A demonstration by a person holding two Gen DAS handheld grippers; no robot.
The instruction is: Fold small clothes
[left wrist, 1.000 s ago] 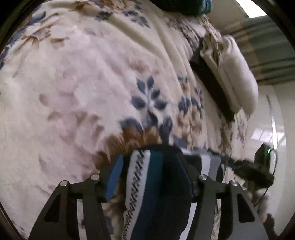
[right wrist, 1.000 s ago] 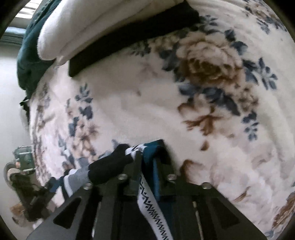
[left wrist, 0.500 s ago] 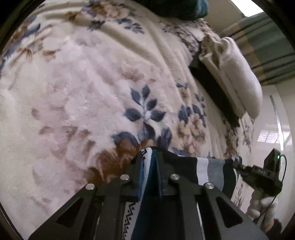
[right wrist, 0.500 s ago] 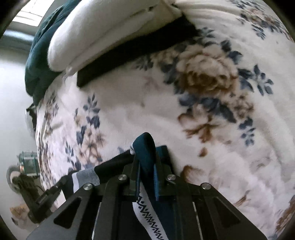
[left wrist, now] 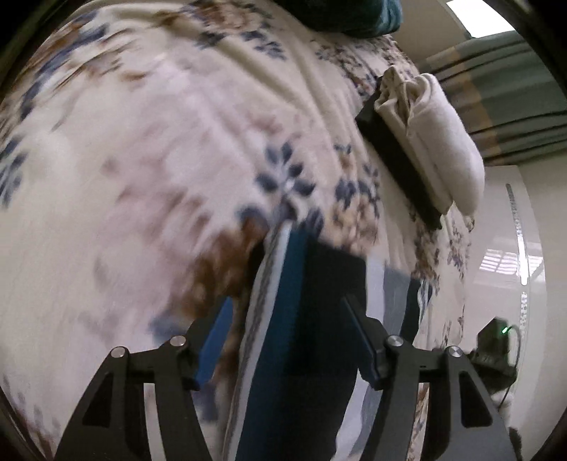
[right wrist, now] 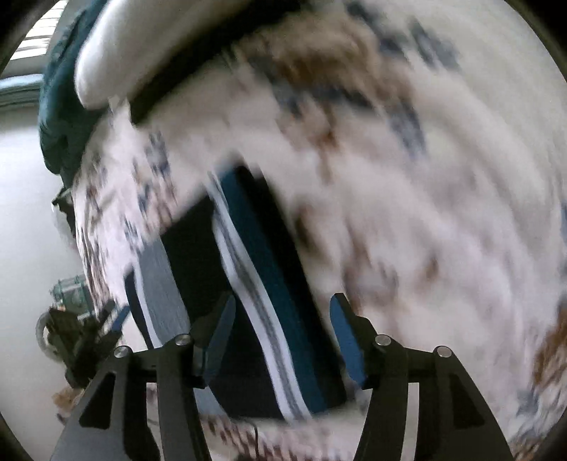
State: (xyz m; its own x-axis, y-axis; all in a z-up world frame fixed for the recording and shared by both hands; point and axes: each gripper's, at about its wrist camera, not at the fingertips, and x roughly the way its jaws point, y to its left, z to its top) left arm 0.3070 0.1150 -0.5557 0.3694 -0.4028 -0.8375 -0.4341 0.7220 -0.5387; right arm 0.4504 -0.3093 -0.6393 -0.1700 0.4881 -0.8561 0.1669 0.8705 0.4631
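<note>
Both views are smeared by motion, but each tool points steeply down at a bed covered by a cream floral blanket [left wrist: 149, 149]. In the left wrist view the left tool [left wrist: 294, 340] sits at 6 o'clock with its jaws opening; the blue pads stand spread, and the small garment [left wrist: 304, 319], a folded dark navy piece with a teal band and a white patterned stripe, lies between them on the blanket, reaching up toward the centre of the view. Whether the right-hand pad brushes the dark cloth cannot be told through the blur; the left-hand pad stands clear of it. In the right wrist view the right tool [right wrist: 280, 333] is likewise at 6 o'clock, its jaws opening, the pads apart on either side of the same garment [right wrist: 255, 283], which runs from 6 o'clock up toward 11 o'clock; a grey and white striped part shows at its 9 o'clock side. A folded white cloth [left wrist: 443, 142] rests on a flat black item [left wrist: 400, 163] at 2 o'clock in the left view, and the same white cloth [right wrist: 149, 46] sits at 11 o'clock in the right view. A dark teal bundle [left wrist: 340, 14] lies at 12 o'clock on the bed. No container shows in either view.
</note>
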